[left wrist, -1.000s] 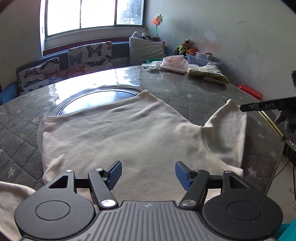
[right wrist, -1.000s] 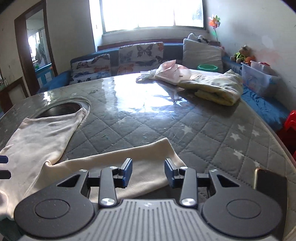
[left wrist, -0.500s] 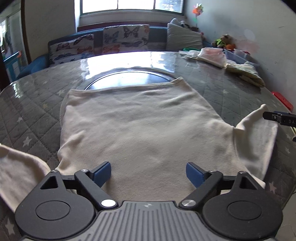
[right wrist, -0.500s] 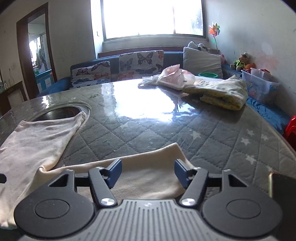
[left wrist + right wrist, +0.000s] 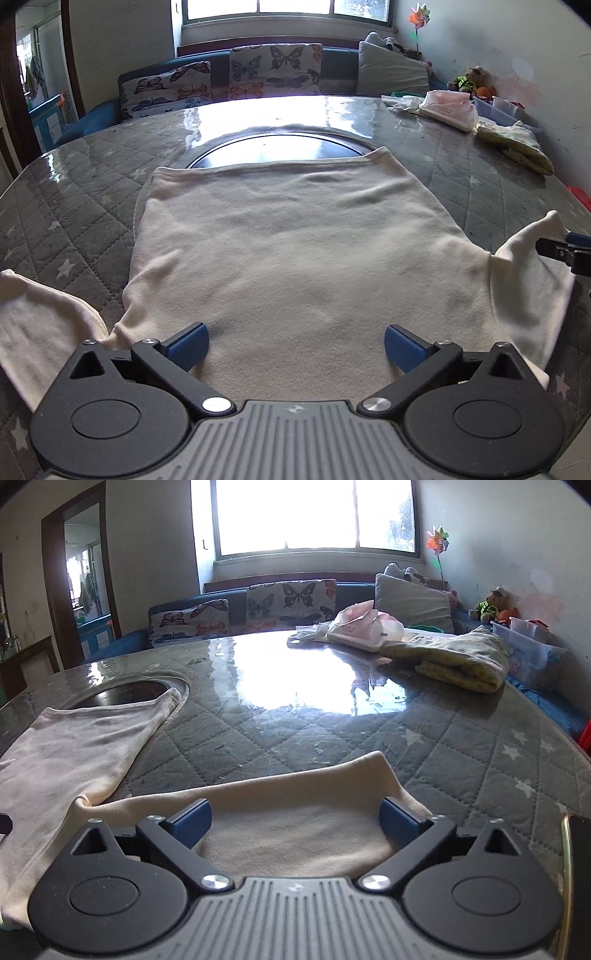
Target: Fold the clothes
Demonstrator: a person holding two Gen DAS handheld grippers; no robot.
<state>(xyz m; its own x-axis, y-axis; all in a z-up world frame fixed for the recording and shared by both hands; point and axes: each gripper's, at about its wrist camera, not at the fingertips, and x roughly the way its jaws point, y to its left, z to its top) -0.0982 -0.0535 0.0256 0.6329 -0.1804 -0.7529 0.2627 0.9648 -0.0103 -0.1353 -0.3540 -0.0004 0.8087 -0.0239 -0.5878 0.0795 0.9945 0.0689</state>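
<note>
Quilted table [image 5: 74,206] bears a cream shirt [image 5: 295,251] (sleeves spread), lying flat.

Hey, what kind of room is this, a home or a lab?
Most likely a home living or dining room: a bench sofa with butterfly cushions under the window, a teddy bear by the wall, a quilted table.

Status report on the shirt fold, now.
Left claw and right claw opening, nothing gripped. Cream shirt flat on table, sleeves spread. Nothing in the way.

Both wrist views low, close, facing the window, sharing the cream shirt [image 5: 288,236] on the table [image 5: 295,716]
</note>
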